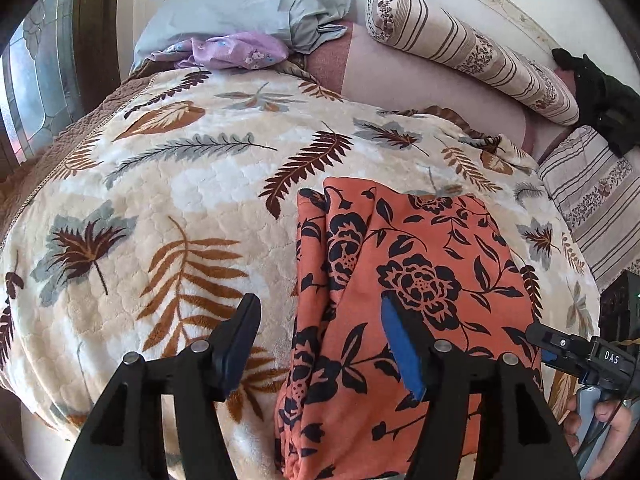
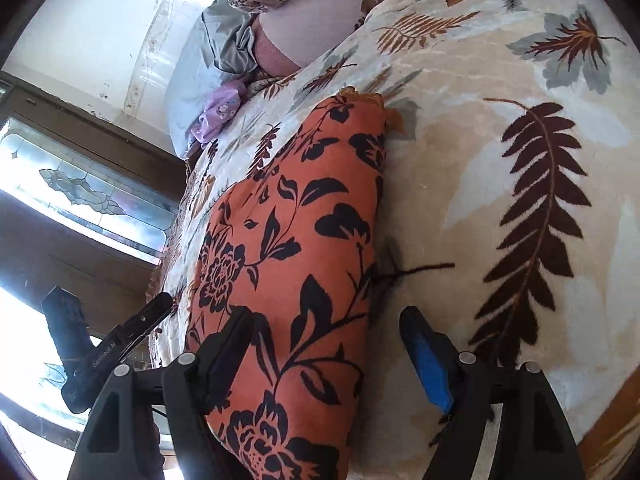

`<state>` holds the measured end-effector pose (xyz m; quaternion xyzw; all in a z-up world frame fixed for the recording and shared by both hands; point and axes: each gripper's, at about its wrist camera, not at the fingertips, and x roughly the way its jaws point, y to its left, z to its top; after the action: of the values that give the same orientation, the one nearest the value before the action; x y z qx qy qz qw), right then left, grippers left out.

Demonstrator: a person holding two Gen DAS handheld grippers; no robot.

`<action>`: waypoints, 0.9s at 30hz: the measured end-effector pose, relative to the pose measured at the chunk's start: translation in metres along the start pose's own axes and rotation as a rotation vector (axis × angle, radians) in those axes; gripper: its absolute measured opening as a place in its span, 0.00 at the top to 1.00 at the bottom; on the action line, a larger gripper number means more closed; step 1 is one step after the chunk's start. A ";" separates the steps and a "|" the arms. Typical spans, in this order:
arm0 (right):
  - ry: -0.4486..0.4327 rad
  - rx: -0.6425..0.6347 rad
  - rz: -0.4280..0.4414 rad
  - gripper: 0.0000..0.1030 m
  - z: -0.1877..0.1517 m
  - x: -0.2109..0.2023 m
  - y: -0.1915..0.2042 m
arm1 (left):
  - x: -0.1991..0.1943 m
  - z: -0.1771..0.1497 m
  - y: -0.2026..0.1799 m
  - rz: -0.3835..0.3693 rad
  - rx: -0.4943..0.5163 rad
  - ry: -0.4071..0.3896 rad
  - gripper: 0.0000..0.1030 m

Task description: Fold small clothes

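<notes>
An orange garment with a black flower print (image 1: 416, 280) lies folded in a long strip on the leaf-patterned blanket (image 1: 160, 184). My left gripper (image 1: 318, 320) hangs open above it, the garment's left edge below the gap and nothing pressed by the pads. At the right edge of that view the right gripper (image 1: 560, 344) shows, held by a hand (image 1: 612, 420). In the right wrist view the right gripper (image 2: 326, 316) is open over the garment (image 2: 288, 220), whose right edge runs between the fingers. The left gripper (image 2: 140, 320) appears at the left there.
A grey pillow (image 1: 240, 8) and a crumpled purple cloth (image 1: 236, 50) lie at the bed's far end. A striped bolster (image 1: 472, 52), a striped cushion (image 1: 592, 196) and a black object (image 1: 600, 96) sit to the right. A window (image 2: 80, 192) lies beyond the bed's edge.
</notes>
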<state>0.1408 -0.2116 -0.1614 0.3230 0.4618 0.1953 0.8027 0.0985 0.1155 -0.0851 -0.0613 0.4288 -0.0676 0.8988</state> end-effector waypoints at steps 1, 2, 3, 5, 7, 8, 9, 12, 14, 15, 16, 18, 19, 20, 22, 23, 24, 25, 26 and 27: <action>-0.002 0.007 0.003 0.24 -0.003 -0.002 0.000 | -0.003 -0.002 0.000 -0.002 0.002 0.000 0.38; -0.006 0.011 0.005 0.24 -0.006 -0.005 -0.001 | -0.006 -0.004 -0.001 -0.002 -0.002 -0.003 0.38; -0.010 0.012 0.005 0.24 -0.008 -0.007 0.000 | -0.010 -0.005 0.000 0.001 -0.004 -0.007 0.38; -0.011 0.015 0.009 0.24 -0.012 -0.011 -0.001 | -0.015 -0.008 0.000 0.008 -0.011 -0.009 0.38; -0.016 0.014 0.016 0.24 -0.015 -0.015 0.000 | -0.019 -0.009 0.000 0.008 -0.016 -0.013 0.38; -0.021 0.010 0.020 0.24 -0.016 -0.018 0.001 | -0.021 -0.009 0.000 0.011 -0.013 -0.017 0.38; -0.026 0.008 0.024 0.24 -0.015 -0.020 0.002 | -0.023 -0.009 -0.002 0.017 -0.007 -0.020 0.36; -0.041 0.004 0.033 0.23 -0.012 -0.027 0.003 | -0.026 -0.009 -0.005 0.019 0.003 -0.031 0.34; -0.051 0.003 0.032 0.21 -0.008 -0.030 0.003 | -0.027 -0.008 -0.005 0.001 -0.002 -0.031 0.33; -0.056 0.004 0.029 0.21 -0.006 -0.031 0.002 | -0.027 -0.007 -0.004 -0.015 -0.011 -0.030 0.27; -0.060 0.007 0.027 0.20 -0.004 -0.032 0.001 | -0.027 -0.007 -0.003 -0.029 -0.021 -0.032 0.22; -0.065 0.025 0.030 0.20 0.000 -0.033 -0.003 | -0.021 -0.007 0.001 -0.054 -0.057 -0.039 0.15; -0.066 0.036 0.034 0.20 0.001 -0.032 -0.006 | -0.014 -0.008 0.005 -0.076 -0.077 -0.034 0.15; -0.066 0.047 0.039 0.20 0.002 -0.031 -0.008 | -0.003 -0.010 0.007 -0.102 -0.089 0.005 0.15; -0.058 0.060 0.046 0.20 0.003 -0.026 -0.012 | 0.028 -0.019 0.010 -0.103 -0.108 0.155 0.47; -0.045 0.066 0.048 0.20 0.002 -0.021 -0.013 | 0.039 -0.025 0.013 -0.132 -0.124 0.195 0.60; -0.026 0.066 0.055 0.20 0.000 -0.016 -0.013 | 0.039 -0.029 0.016 -0.146 -0.138 0.161 0.60; 0.001 0.058 0.066 0.20 -0.003 -0.010 -0.013 | 0.037 -0.031 0.016 -0.148 -0.131 0.156 0.60; 0.030 0.041 0.063 0.20 -0.007 -0.004 -0.012 | 0.035 -0.032 0.015 -0.143 -0.126 0.153 0.61; 0.039 0.020 0.055 0.20 -0.010 -0.001 -0.011 | 0.032 -0.031 0.013 -0.134 -0.121 0.154 0.61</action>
<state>0.1317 -0.2168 -0.1721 0.3397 0.4703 0.2187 0.7846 0.0954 0.1210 -0.1310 -0.1388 0.4950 -0.1062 0.8512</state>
